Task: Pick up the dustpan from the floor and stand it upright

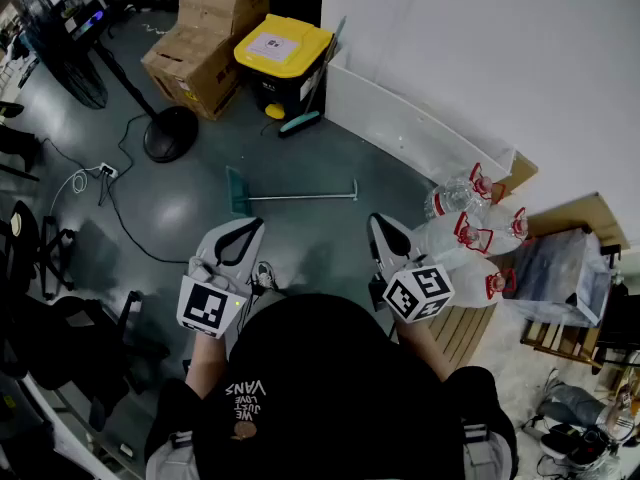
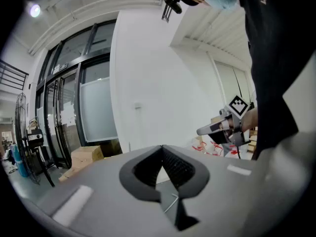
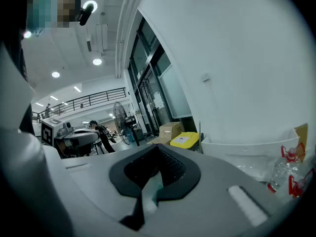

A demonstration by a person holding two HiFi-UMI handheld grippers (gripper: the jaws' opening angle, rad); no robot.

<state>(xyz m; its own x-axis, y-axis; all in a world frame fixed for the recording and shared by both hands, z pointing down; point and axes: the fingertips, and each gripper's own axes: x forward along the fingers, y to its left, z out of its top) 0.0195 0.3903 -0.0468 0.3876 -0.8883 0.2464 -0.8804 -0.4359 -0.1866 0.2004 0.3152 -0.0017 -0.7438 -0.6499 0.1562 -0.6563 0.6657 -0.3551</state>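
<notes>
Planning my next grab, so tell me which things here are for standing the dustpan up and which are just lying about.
Job: dustpan, lying flat; left tongs; right tongs.
Lying about: yellow-lidded bin, cardboard boxes, fan, water bottles.

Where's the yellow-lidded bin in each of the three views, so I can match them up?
Head view: yellow-lidded bin at top centre, by the wall.
Left gripper view: not in it.
Right gripper view: centre, just above the jaws.
Shared landmark: cardboard boxes, in all three.
</notes>
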